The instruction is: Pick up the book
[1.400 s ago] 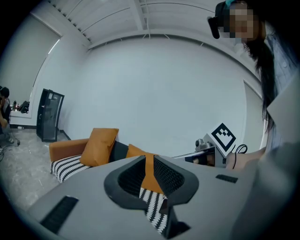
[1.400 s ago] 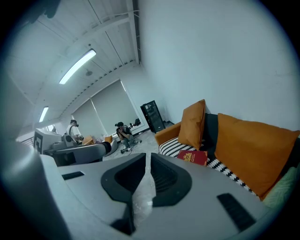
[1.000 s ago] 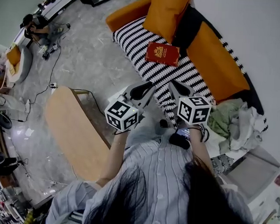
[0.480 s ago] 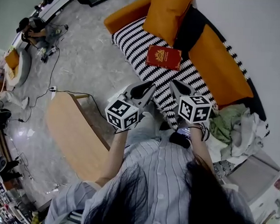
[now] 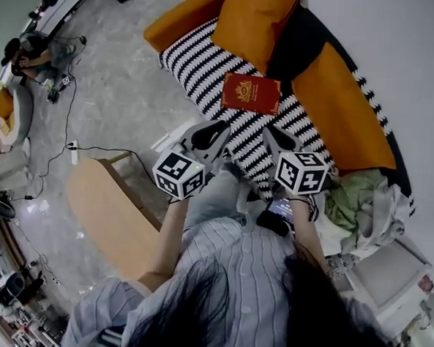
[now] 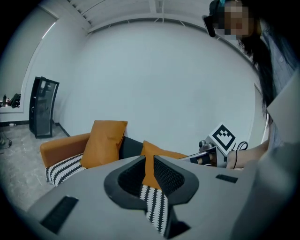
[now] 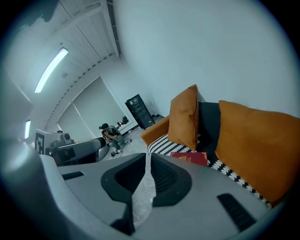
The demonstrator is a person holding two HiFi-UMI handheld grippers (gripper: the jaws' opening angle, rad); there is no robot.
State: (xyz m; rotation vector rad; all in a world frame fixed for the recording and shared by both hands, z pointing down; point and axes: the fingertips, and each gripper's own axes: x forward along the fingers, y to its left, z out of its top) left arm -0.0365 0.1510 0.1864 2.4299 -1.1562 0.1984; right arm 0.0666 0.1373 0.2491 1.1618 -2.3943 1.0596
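Observation:
A dark red book [image 5: 251,93] with a gold emblem lies flat on the striped sofa seat [image 5: 198,58], in front of an orange cushion [image 5: 252,21]. My left gripper [image 5: 207,134] is held in the air short of the seat's front edge, jaws shut and empty. Beside it, my right gripper [image 5: 275,138] is also shut and empty, a little short of the book. In the right gripper view the book [image 7: 190,158] shows just beyond the closed gripper [image 7: 146,157]. The left gripper view shows my shut gripper [image 6: 148,159] facing the cushions, with no book in sight.
A low wooden table [image 5: 104,213] stands to the left, with a cable on the floor near it. A heap of clothes [image 5: 369,197] lies at the sofa's right end. A person [image 5: 27,47] sits on the floor far off at the left.
Both grippers have moved toward the sofa and a little down, staying shut. The book and the seat now lie closer to them.

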